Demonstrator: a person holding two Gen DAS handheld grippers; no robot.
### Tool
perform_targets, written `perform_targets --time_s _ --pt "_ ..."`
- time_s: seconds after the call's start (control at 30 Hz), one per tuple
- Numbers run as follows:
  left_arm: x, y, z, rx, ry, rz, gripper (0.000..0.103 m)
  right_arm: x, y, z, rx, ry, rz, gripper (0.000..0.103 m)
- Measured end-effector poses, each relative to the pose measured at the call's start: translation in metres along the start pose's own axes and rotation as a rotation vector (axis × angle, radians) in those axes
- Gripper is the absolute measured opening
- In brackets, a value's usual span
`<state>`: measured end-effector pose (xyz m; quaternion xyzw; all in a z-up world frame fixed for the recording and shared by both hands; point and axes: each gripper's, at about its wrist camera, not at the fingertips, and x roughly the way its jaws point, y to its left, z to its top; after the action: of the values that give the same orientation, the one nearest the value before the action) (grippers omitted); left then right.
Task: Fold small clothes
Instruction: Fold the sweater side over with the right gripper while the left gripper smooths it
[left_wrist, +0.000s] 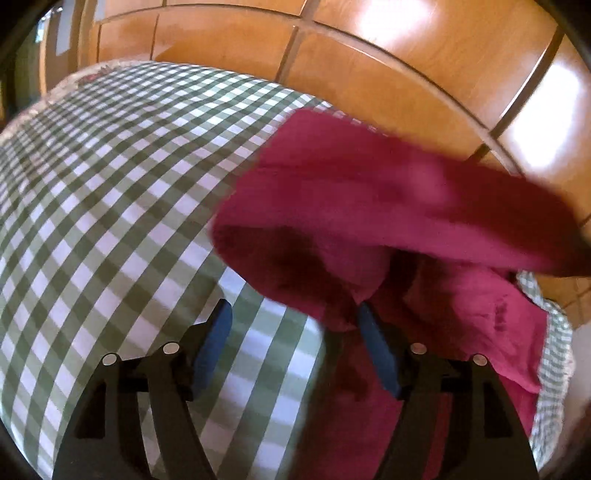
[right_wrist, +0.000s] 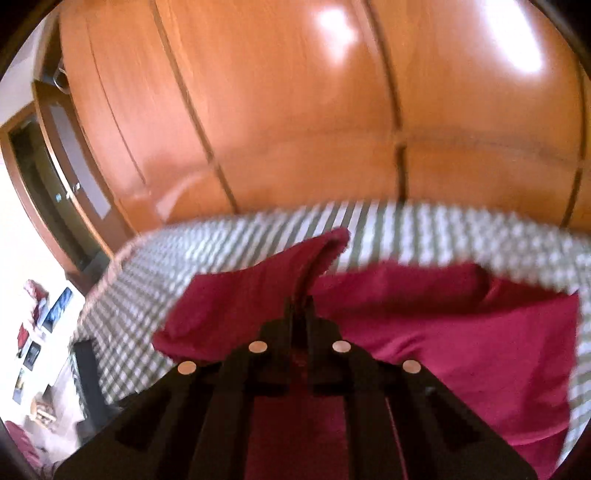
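One red garment (left_wrist: 388, 206) on checked cloth (left_wrist: 110, 206). Left gripper (left_wrist: 295, 314) fingers apart, empty. Right gripper (right_wrist: 300, 299) clamped on garment fold; only right view shows doorway (right_wrist: 48, 184).

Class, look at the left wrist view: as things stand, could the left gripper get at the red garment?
Probably yes. The left gripper is open, and the red garment hangs right at its right fingertip, nothing between them. The right gripper already holds a fold.
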<state>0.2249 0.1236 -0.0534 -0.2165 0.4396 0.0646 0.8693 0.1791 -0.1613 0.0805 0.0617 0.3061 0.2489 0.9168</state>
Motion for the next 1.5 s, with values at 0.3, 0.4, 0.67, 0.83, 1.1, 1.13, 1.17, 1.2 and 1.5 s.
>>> perform_targets --time_s 0.3,0.4,0.67,0.83,1.1,1.13,1.17,1.2,1.5 --pt "0.01 -0.007 -0.003 0.036 -0.011 0.077 0.07 -0.045 -0.128 -0.037 0.126 -0.016 -0.284 0.004" --pt "0.011 -0.014 -0.006 0.068 -0.004 0.09 0.07 -0.03 -0.165 -0.074 0.177 0.083 -0.357 0.004" --pt "-0.007 -0.022 -0.019 0.15 -0.008 0.072 0.07 -0.01 -0.189 -0.117 0.231 0.153 -0.422 0.005" --pt "-0.051 -0.026 -0.017 0.205 -0.112 -0.081 0.07 -0.022 -0.186 -0.111 0.232 0.153 -0.429 0.015" --pt "-0.034 -0.08 0.021 0.269 -0.139 -0.223 0.07 -0.024 -0.138 -0.077 0.136 0.073 -0.347 0.045" --pt "-0.024 -0.089 0.026 0.274 -0.131 -0.23 0.07 -0.012 -0.134 -0.075 0.114 0.089 -0.346 0.046" --pt "-0.017 -0.093 0.029 0.276 -0.119 -0.236 0.07 -0.002 -0.135 -0.073 0.104 0.103 -0.353 0.048" --pt "-0.007 -0.098 0.034 0.275 -0.104 -0.239 0.07 0.011 -0.138 -0.072 0.099 0.126 -0.361 0.05" --pt "0.074 -0.103 0.027 0.317 -0.014 -0.126 0.062 0.051 -0.173 -0.091 0.152 0.152 -0.356 0.051"
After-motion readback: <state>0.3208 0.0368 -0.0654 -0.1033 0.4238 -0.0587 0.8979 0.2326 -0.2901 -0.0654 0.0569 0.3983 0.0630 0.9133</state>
